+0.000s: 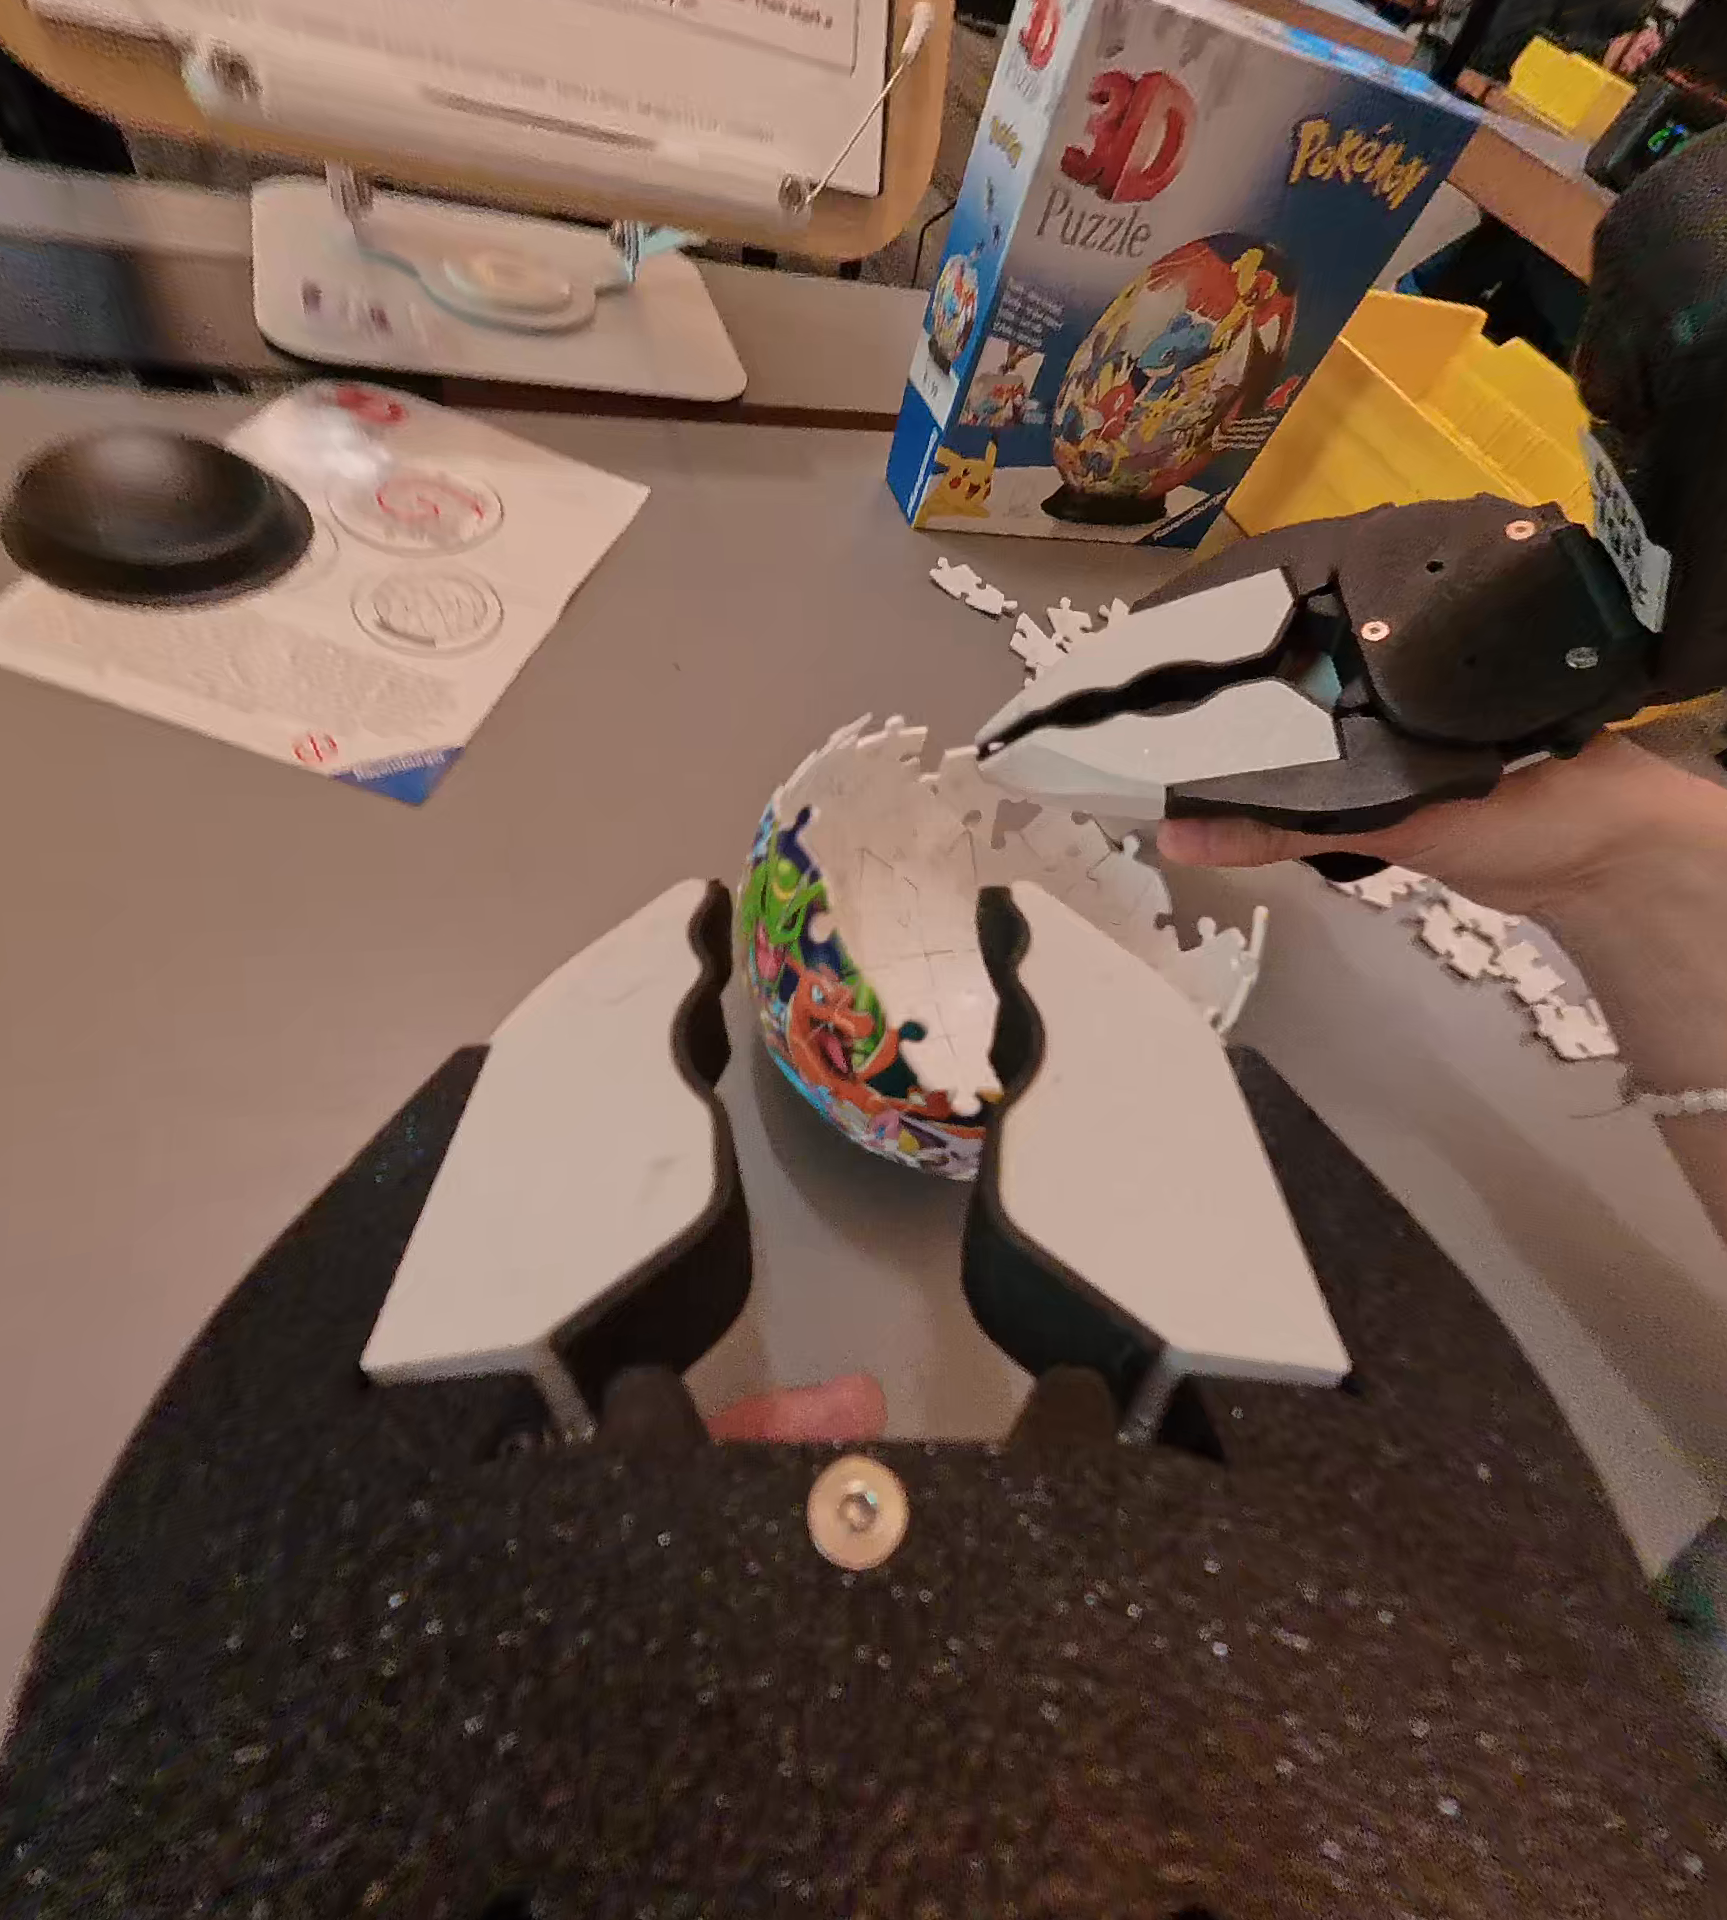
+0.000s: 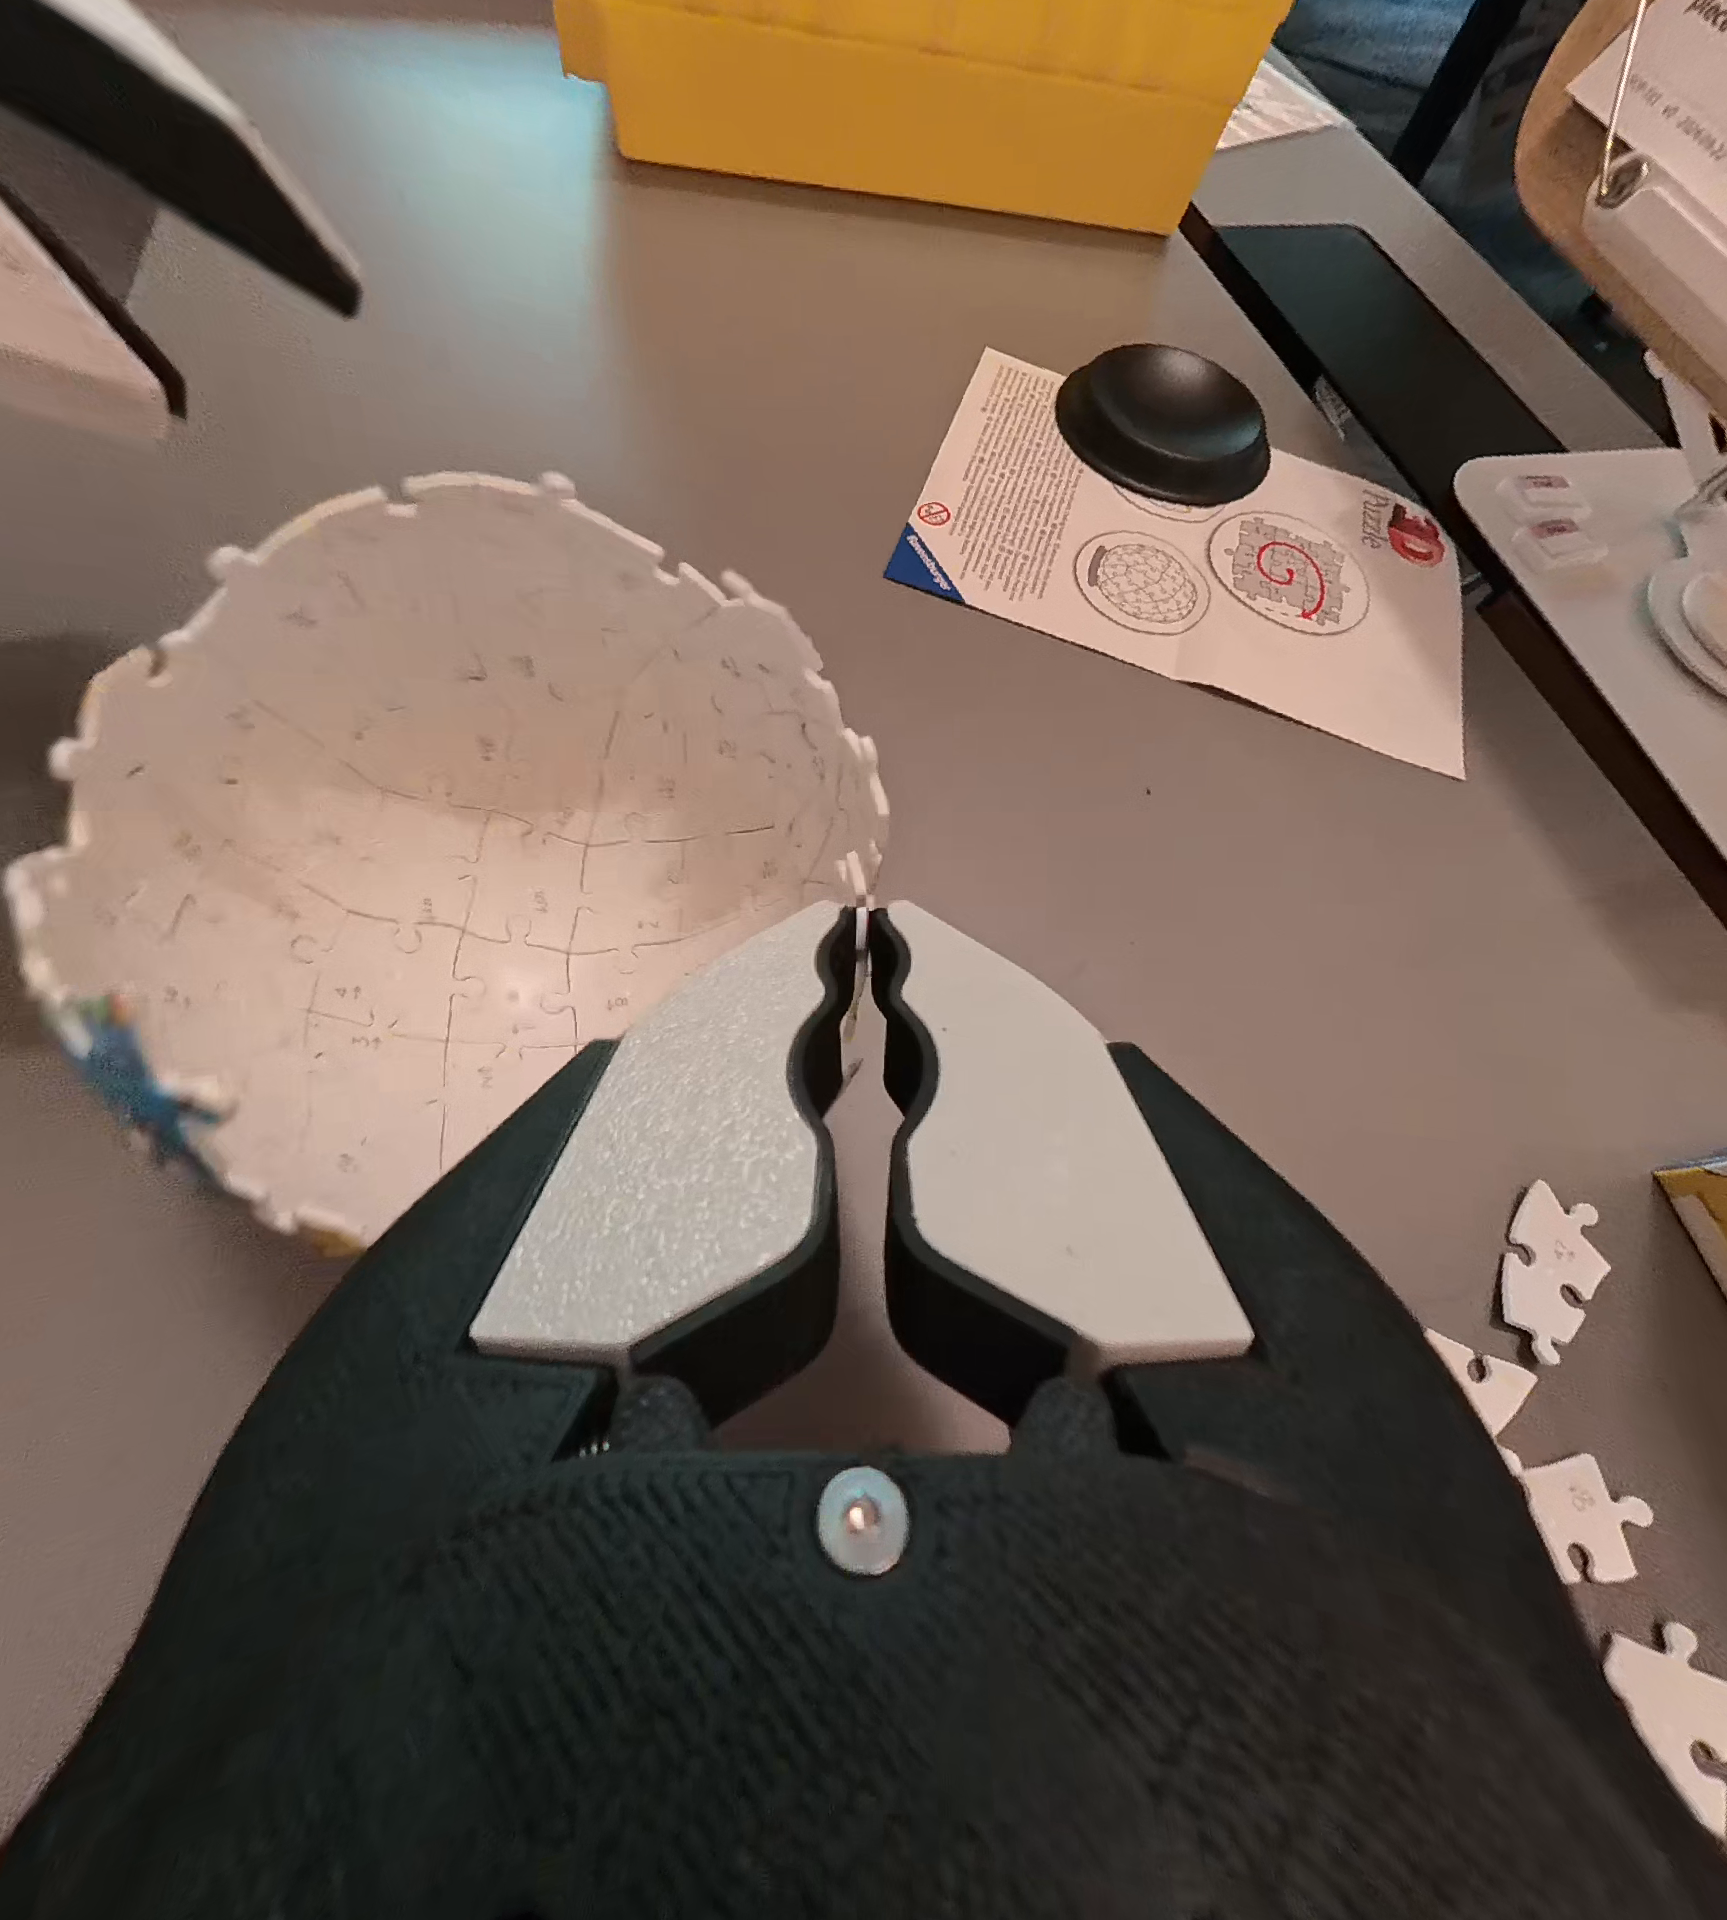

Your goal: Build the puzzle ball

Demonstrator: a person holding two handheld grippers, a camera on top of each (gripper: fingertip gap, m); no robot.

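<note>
Resting on the grey worktop [image 2: 1098, 935] near its middle, a half-built puzzle ball [image 2: 443, 810] lies tilted like an open bowl, its white numbered inside showing and its printed colour outside against the surface. The rim is a jagged line of knobs and notches.

The right gripper [image 2: 867, 920] has its fingers [image 2: 693, 1122] drawn narrow, pinching one thin white puzzle piece [image 2: 857, 961] edge-on, with the piece's tip touching or just beside the bowl's rim at the side nearest the instruction leaflet [image 2: 1212, 592]. The left gripper [image 1: 857, 966] has its fingers [image 1: 568, 1143] spread wide on either side of the ball's coloured wall; whether they touch it cannot be told.

Judging from its look, the shell is light, thin, stiff plastic held only by interlocked tabs, so it would slide on the smooth worktop and could pop apart if squeezed hard. The safer hold seems to be a gentle brace across the curved outer wall low down, away from the loose rim. The single piece is small and slippery and is best pinched on its flat faces, leaving its tabs free.

Loose pieces [image 2: 1565, 1455] lie towards the worktop's right edge, beside the puzzle box [image 1: 1181, 270]. A black stand [image 2: 1160, 421] sits on the leaflet.
</note>
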